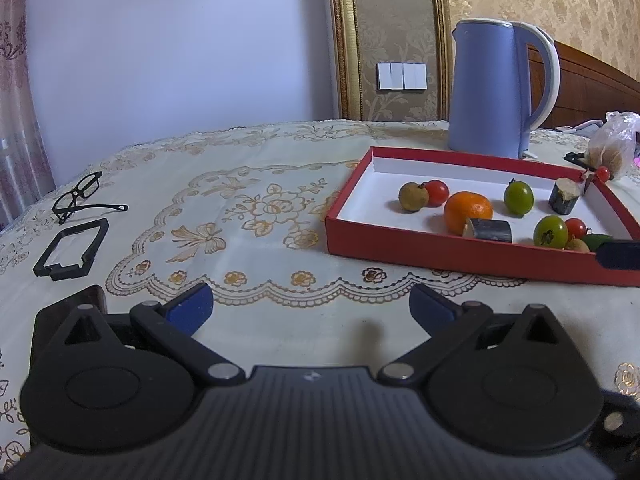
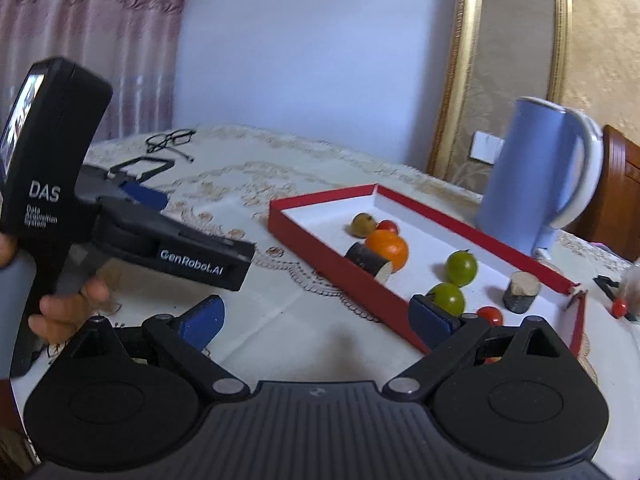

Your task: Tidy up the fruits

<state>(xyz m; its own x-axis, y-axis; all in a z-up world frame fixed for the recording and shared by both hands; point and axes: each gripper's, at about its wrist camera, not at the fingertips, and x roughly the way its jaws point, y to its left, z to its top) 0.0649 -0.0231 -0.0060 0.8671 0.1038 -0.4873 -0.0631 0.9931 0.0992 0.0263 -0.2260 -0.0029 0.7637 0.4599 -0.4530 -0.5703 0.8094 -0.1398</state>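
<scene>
Fruit sits in a red tray (image 1: 440,254) on a table (image 1: 260,332) with a floral cloth. From the left wrist view the tray holds an orange (image 1: 467,211), a brown fruit (image 1: 412,197) touching a red tomato (image 1: 437,192), two green fruits (image 1: 518,197) (image 1: 550,232), another tomato (image 1: 576,227) and two dark stubs (image 1: 491,230) (image 1: 565,196). A blue kettle (image 1: 492,88) stands just behind the tray; a bag (image 1: 612,144) lies to its right. Glasses (image 1: 78,196) and a black frame (image 1: 72,250) lie well apart, at the table's left.

The left gripper (image 1: 311,306) hovers over bare cloth with jaws apart, holding nothing. The right gripper (image 2: 316,318) also stands wide apart and empty; its right finger (image 2: 434,320) overlaps the tray's near wall, close to a green fruit (image 2: 448,297). A hand (image 2: 68,308) grips the left tool's handle in the right wrist view.
</scene>
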